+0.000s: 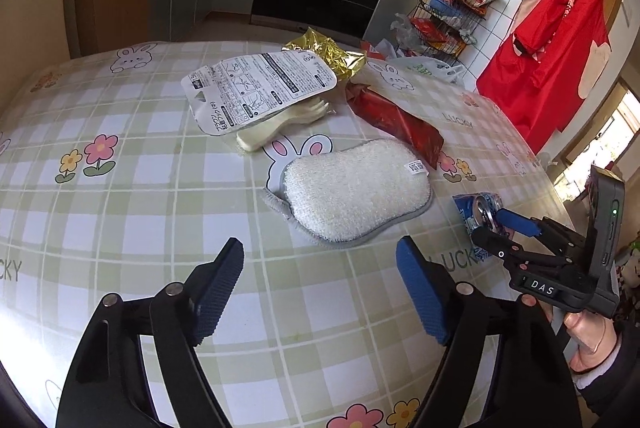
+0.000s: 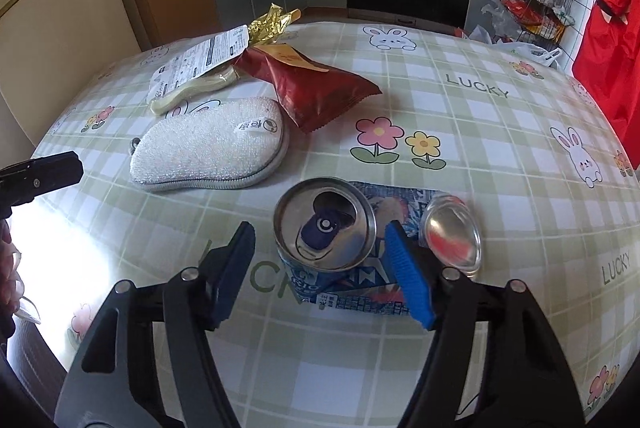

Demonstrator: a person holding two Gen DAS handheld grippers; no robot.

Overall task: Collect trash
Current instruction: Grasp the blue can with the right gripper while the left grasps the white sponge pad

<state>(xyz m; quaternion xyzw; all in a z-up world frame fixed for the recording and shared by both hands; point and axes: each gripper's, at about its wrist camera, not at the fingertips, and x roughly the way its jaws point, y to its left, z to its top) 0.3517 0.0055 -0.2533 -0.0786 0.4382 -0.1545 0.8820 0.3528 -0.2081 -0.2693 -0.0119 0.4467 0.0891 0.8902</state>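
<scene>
1. The left gripper (image 1: 320, 284) hangs over bare tablecloth (image 1: 120, 196) with its jaws apart and nothing between them; the white scrub pad (image 1: 356, 192) lies just ahead of it
2. Further back on the left lie a printed packet (image 1: 260, 84) resting on a cream plastic fork (image 1: 272, 132), a crumpled gold wrapper (image 1: 328, 52) and a red snack bag (image 1: 396, 120), all loose trash on the table
3. The right gripper (image 2: 320, 268) straddles the crushed blue can (image 2: 326, 228): the right pad sits at or very near the can's side, the left pad stands clear of it, so the jaws are not yet gripping
4. To do this well, I would centre the can's rim between both pads before squeezing, since a flattened can may twist or skid on the slick cloth
5. The can is a container lying on its side, mouth facing the camera; the opening looks dark and I cannot tell if any liquid is left, so keep it level when lifting
6. No bin or bag for the trash is clearly in view
</scene>
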